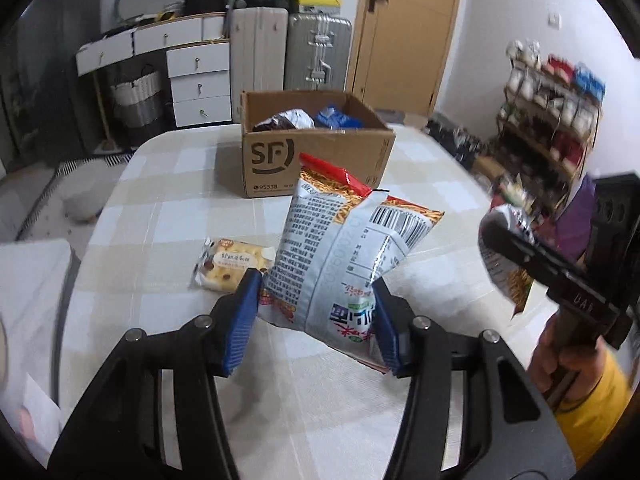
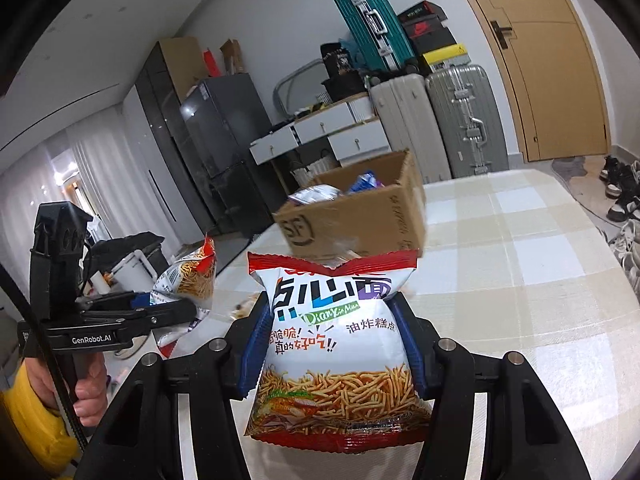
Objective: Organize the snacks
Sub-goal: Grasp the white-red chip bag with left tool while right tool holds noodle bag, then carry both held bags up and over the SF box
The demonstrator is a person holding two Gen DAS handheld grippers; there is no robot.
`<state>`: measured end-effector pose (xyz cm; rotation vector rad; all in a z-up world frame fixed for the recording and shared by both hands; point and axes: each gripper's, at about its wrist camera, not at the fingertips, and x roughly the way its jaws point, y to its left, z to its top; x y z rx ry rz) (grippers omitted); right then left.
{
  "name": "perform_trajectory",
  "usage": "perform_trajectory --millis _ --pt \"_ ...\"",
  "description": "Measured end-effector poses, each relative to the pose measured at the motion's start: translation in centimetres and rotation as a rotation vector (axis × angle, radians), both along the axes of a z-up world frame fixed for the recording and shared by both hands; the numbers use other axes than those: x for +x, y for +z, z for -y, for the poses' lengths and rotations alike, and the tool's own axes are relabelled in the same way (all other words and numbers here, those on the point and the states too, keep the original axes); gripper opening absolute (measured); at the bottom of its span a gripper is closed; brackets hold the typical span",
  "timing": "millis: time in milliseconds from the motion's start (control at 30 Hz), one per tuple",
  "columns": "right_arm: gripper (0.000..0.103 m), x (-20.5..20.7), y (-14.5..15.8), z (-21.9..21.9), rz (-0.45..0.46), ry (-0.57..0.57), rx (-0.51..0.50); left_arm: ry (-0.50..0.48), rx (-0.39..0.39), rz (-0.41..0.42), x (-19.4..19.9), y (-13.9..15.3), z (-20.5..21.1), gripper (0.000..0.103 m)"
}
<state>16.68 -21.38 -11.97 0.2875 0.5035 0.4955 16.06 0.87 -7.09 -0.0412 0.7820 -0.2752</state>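
My left gripper [image 1: 316,308] is shut on a white noodle-snack bag [image 1: 340,248], held back side up above the checked table [image 1: 168,208]. My right gripper [image 2: 332,336] is shut on a second noodle-snack bag [image 2: 340,344], its front with red trim facing the camera. Each wrist view also shows the other gripper with its bag: the right one [image 1: 508,256] and the left one [image 2: 184,280]. A small cracker pack [image 1: 230,264] lies on the table left of the left fingers. An open cardboard box [image 1: 316,160] at the table's far side holds a silver and a blue packet.
A hand in a yellow sleeve [image 1: 592,396] grips the right tool. White drawers [image 1: 200,80] and suitcases [image 1: 316,52] stand behind the table near a wooden door [image 1: 404,28]. A shelf of goods [image 1: 552,120] is at the right, and shoes [image 2: 620,192] lie on the floor.
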Motion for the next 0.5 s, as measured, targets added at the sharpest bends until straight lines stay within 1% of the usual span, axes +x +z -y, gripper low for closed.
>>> perform_trajectory --millis 67,100,167,267,433,500 --pt "0.058 -1.0 1.1 -0.8 0.004 0.026 0.022 0.024 -0.034 0.008 -1.1 0.8 -1.0 0.05" --pt "0.058 -1.5 1.7 -1.1 0.012 0.03 0.02 0.045 -0.037 0.017 -2.0 1.3 -1.5 0.05" --pt "0.058 -2.5 2.9 -2.0 0.029 0.043 0.007 0.05 -0.048 0.03 -3.2 2.0 -2.1 0.05" --pt "0.058 -4.1 4.6 -3.0 0.054 0.059 0.009 0.053 -0.085 0.042 -5.1 2.9 -3.0 0.05" --pt "0.058 -6.4 6.9 -3.6 0.064 0.089 0.098 0.06 -0.108 0.056 -8.2 3.8 -4.3 0.05" --pt "0.058 -7.5 7.7 -3.9 0.075 0.087 0.104 0.04 -0.13 0.063 -9.1 4.0 -4.7 0.05"
